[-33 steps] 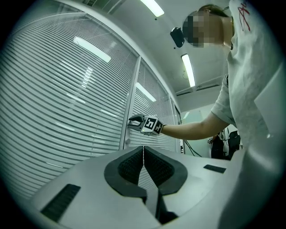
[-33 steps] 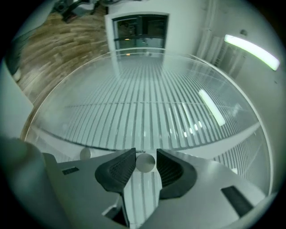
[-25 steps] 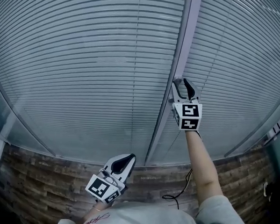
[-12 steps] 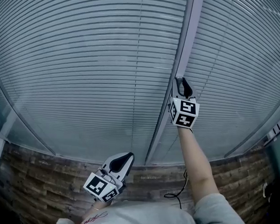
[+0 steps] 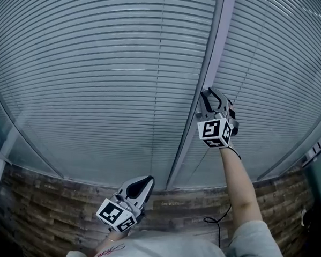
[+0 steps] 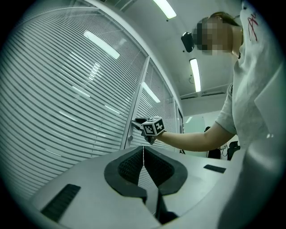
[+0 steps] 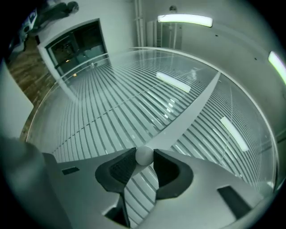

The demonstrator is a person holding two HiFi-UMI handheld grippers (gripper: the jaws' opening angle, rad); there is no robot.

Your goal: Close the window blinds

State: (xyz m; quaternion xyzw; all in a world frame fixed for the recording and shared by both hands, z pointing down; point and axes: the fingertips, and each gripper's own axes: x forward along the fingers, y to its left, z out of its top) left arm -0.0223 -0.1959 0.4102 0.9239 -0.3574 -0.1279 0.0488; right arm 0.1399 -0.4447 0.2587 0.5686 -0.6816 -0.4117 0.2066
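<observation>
Right tool point(image 5: 210, 94) just closed onto white knob point(image 7: 144, 155) beside blinds point(image 5: 99, 68), left tool point(image 6: 143, 151) closed, empty

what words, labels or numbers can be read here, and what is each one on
No text here reads clearly.
Red script on the shirt: too blurred to read.
Small print on the wood-look band under the blinds: too small to read.
Left marker cube and right marker cube: square patterns only, no words.
</observation>
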